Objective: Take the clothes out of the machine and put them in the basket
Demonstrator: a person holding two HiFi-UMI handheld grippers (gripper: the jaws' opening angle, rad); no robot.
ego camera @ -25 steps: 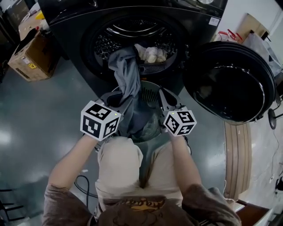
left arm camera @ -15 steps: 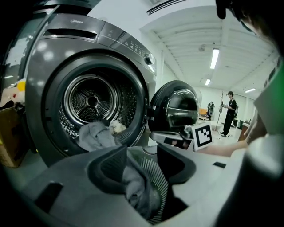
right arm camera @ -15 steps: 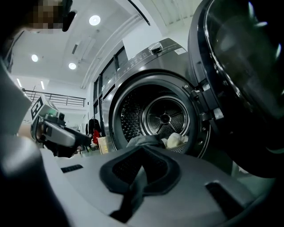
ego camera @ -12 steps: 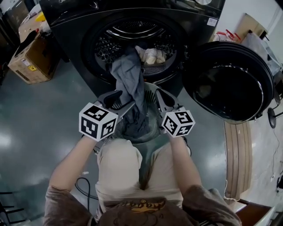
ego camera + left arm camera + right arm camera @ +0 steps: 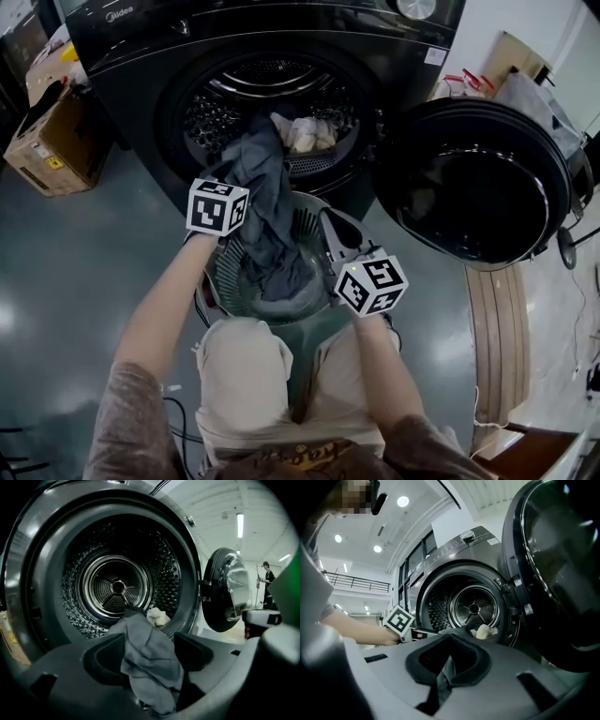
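Reaching toward the drum mouth, the left gripper [image 5: 149, 656] has its fingers [image 5: 105, 658] spread wide; they have just been opening. The grey garment [image 5: 267, 220] sits between them, loose, with neither pad pressing on it.

The garment trails out of the washing machine drum [image 5: 115, 588], over the lip and down into the grey basket [image 5: 225, 277], which stands on the floor just in front of the machine. Its lower end is bunched inside the basket. A pale cloth [image 5: 305, 134] lies in the drum just behind it.

The right gripper [image 5: 443, 674] is at the basket's right rim, fingers closed together with a thin dark strip of the rim pinched between them. The machine door [image 5: 473, 183] hangs open to the right.
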